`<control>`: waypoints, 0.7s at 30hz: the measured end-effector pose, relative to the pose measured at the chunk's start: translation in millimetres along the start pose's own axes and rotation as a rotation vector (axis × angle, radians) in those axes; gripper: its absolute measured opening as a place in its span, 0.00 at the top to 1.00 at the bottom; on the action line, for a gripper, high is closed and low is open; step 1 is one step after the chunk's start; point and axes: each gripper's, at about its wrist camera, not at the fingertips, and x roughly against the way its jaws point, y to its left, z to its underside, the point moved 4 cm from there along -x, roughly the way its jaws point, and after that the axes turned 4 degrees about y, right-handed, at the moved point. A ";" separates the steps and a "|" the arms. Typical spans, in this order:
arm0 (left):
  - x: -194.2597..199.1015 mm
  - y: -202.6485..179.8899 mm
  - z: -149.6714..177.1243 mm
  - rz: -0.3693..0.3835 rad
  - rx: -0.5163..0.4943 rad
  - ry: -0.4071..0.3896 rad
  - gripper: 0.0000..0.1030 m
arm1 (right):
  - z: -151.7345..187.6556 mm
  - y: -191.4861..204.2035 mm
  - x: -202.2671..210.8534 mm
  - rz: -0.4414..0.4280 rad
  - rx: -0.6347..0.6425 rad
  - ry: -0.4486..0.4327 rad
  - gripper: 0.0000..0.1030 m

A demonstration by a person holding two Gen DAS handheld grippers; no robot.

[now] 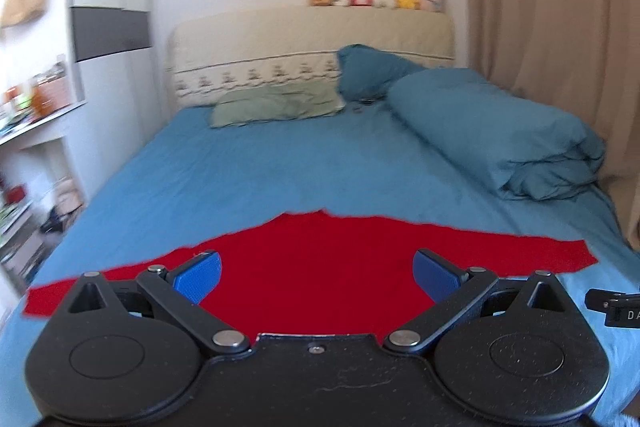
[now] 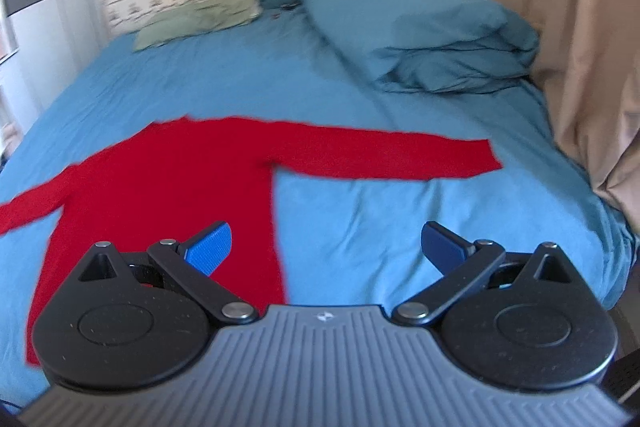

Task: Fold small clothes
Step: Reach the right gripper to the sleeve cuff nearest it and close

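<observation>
Both claws wide, empty: left gripper (image 1: 316, 275), right gripper (image 2: 326, 247). Red top (image 2: 168, 179) flat; pinch 3 o'clock sleeve cuff (image 2: 476, 159), fold inward.

A bright red long-sleeved top (image 2: 168, 179) lies across the lower middle of the frame on a mid-blue bed sheet (image 1: 280, 163). The folded duvet (image 1: 500, 131) at the right is a deeper teal-blue, and the pillow (image 1: 276, 103) is pale sage green. The headboard (image 1: 312, 31) is cream with a band of small dark motifs. Curtains (image 1: 552, 7) at the upper right are beige. Each hand-held gripper, left (image 1: 316, 277) and right (image 2: 328, 247), is black with blue fingers (image 1: 198, 277).
</observation>
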 end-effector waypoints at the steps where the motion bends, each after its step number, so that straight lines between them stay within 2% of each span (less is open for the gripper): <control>1: -14.5 -4.7 -7.9 0.015 -0.008 0.001 0.00 | -9.6 -9.3 -10.6 0.014 -0.013 0.000 0.00; 5: -86.0 -26.9 -34.9 0.080 -0.020 0.054 0.00 | -37.7 -46.5 -58.3 0.035 -0.101 0.021 0.00; 8: -145.7 -49.3 -48.9 0.142 -0.039 0.083 0.00 | -50.4 -74.8 -103.6 0.085 -0.153 0.025 0.00; 11: -214.3 -75.4 -57.1 0.209 -0.034 0.126 0.00 | -49.5 -99.1 -155.2 0.187 -0.176 0.025 0.00; 14: -289.3 -103.0 -52.6 0.283 -0.034 0.232 0.00 | -40.0 -125.7 -206.5 0.200 -0.267 0.049 0.00; 18: -361.5 -130.7 -35.3 0.276 -0.070 0.297 0.00 | -26.3 -151.9 -255.6 0.233 -0.359 0.051 0.00; 21: -399.3 -141.4 -21.5 0.242 -0.094 0.341 0.00 | -18.0 -165.2 -279.0 0.256 -0.438 0.054 0.00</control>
